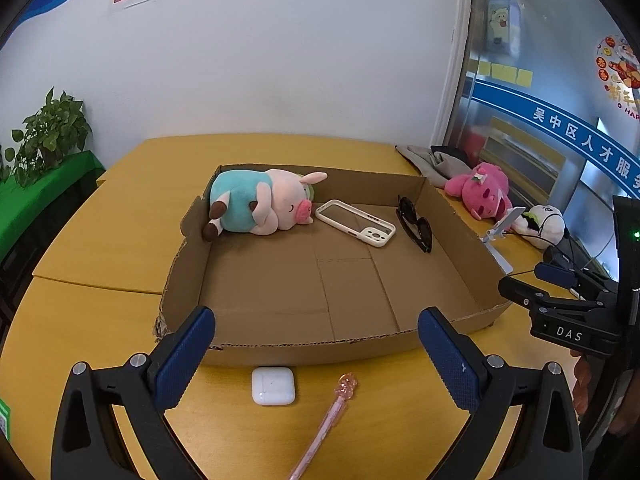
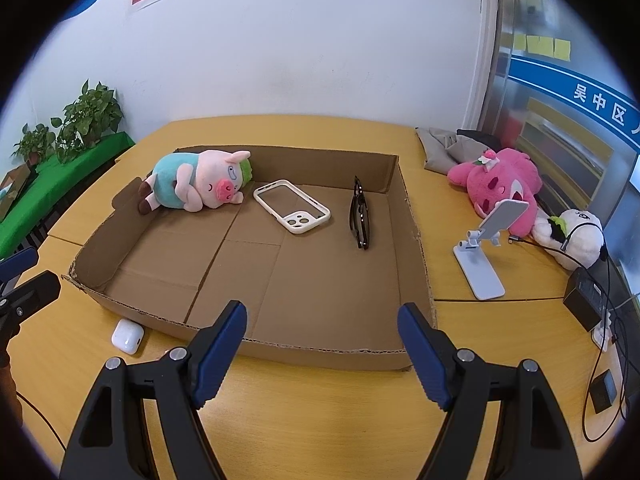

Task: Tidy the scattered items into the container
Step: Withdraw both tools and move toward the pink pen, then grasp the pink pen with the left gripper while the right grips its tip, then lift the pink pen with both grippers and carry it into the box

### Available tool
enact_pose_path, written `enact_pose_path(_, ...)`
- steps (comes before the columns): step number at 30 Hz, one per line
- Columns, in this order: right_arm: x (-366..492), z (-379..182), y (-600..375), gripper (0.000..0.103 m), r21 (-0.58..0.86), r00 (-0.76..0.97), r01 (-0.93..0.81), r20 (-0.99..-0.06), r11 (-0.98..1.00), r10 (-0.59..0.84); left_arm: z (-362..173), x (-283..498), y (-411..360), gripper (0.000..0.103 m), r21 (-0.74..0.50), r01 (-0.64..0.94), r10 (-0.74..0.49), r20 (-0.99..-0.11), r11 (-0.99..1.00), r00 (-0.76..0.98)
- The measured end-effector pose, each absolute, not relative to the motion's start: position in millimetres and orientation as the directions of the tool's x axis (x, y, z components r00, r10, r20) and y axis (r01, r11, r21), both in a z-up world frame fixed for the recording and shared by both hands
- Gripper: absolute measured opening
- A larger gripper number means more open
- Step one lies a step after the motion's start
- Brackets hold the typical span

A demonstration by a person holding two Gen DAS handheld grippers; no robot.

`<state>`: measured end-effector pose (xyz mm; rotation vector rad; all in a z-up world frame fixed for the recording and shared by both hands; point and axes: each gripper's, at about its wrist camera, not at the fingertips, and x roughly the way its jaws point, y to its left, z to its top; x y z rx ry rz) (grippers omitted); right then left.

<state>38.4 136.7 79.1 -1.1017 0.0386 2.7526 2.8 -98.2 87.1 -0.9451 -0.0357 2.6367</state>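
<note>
Cardboard box: in the left wrist view, a shallow corrugated tray with ragged cut rims, flat on the yellow wooden counter.
Already in the box: a soft plush pig at the far-left corner, a glossy rigid phone case mid-floor, dark folded sunglasses by the right wall.
Left outside the box: a smooth white earbud case and a slim pink pen, both just in front of the near wall.
Left gripper: spread wide, holding nothing, hanging above the earbud case.

Box in the right wrist view: same three items inside; earbud case beside the near-left corner.
Right gripper: spread, empty, over the near wall.
Progress: I judge it roughly over halfway, with two small pieces left.
Right of the box: pink plush, white phone stand, probably not task items.
</note>
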Motion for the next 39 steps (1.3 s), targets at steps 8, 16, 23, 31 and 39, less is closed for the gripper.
enact_pose_path(8,32,52,119,0.078,0.019,-0.667,-0.101,-0.743,-0.995,0.054,59,-3,-122,0.103,-0.165,-0.288,0.321,-0.67,-0.943,-0.669)
enact_pose_path(16,20,-12,45,0.078,0.134,-0.544,0.036,-0.829,-0.99,-0.132,1,24,-128,0.103,-0.137,-0.393,0.34,-0.789,-0.909,-0.512)
enact_pose_path(23,-2,-43,18,0.078,0.132,-0.519,0.019,-0.846,-0.991,-0.123,-46,46,-117,0.089,-0.123,-0.403,0.292,-0.873,-0.907,-0.391)
enact_pose_path(31,-10,-48,-2,0.046,0.017,-0.533,0.041,-0.845,-0.999,-0.036,-47,58,-102,0.066,-0.031,-0.407,0.218,-0.88,-0.913,-0.421)
enact_pose_path(39,-10,-47,7,0.026,0.085,-0.517,0.034,-0.851,-0.996,-0.09,-43,71,-103,0.017,-0.092,-0.418,0.276,-0.872,-0.904,-0.405)
